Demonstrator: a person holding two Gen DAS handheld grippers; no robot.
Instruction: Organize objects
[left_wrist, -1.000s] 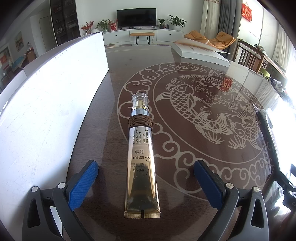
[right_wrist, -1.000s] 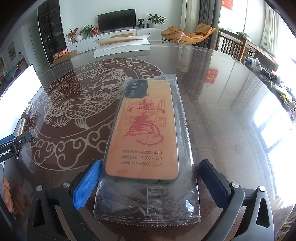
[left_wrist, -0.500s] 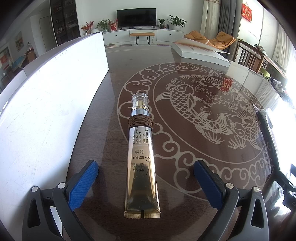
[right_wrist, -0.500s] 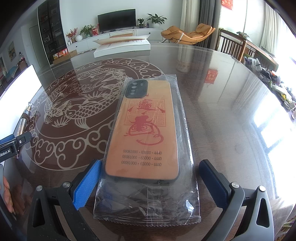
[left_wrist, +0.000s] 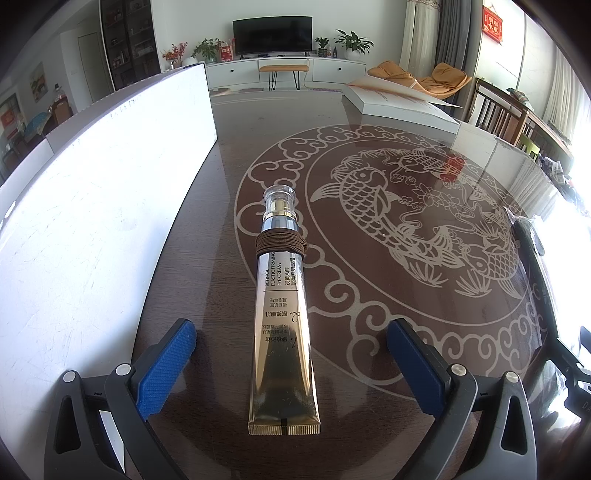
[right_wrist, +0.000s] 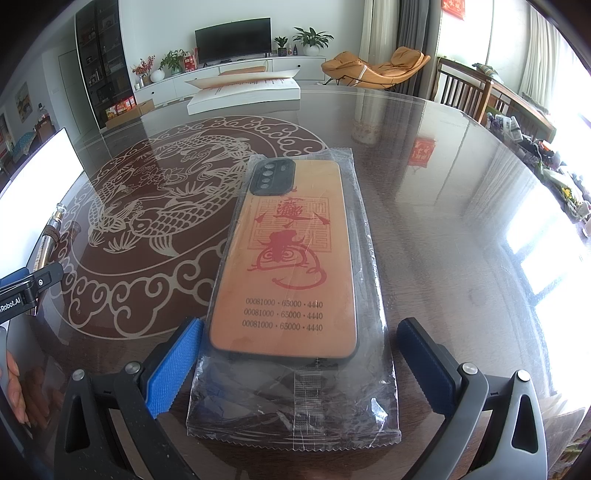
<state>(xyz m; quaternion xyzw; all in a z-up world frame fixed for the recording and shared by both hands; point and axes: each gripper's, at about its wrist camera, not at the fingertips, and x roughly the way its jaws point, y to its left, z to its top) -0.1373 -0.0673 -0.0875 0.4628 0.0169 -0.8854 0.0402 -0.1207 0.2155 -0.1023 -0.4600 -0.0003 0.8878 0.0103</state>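
Lengthwise between spread fingers: tube (left_wrist: 282, 314) left, phone case (right_wrist: 291, 266) right.

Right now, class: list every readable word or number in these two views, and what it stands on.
"RETINOL ELASTIC FIRMING EYE CREAM": gold cream tube; its Chinese print is too small.
"00081000 · 65000 · 4440", three rows: orange phone case in clear wrap.
"Robot.AI", start cut off: left tongs.

Looks like somebody's living room at home: a TV (left_wrist: 272, 33) is sitting on a long white cabinet (left_wrist: 332, 70) with potted plants (left_wrist: 352, 40), orange lounge chairs (right_wrist: 376, 66) are catching window light, and a glass-topped dining table (right_wrist: 443, 192) is showing a carved fish pattern.
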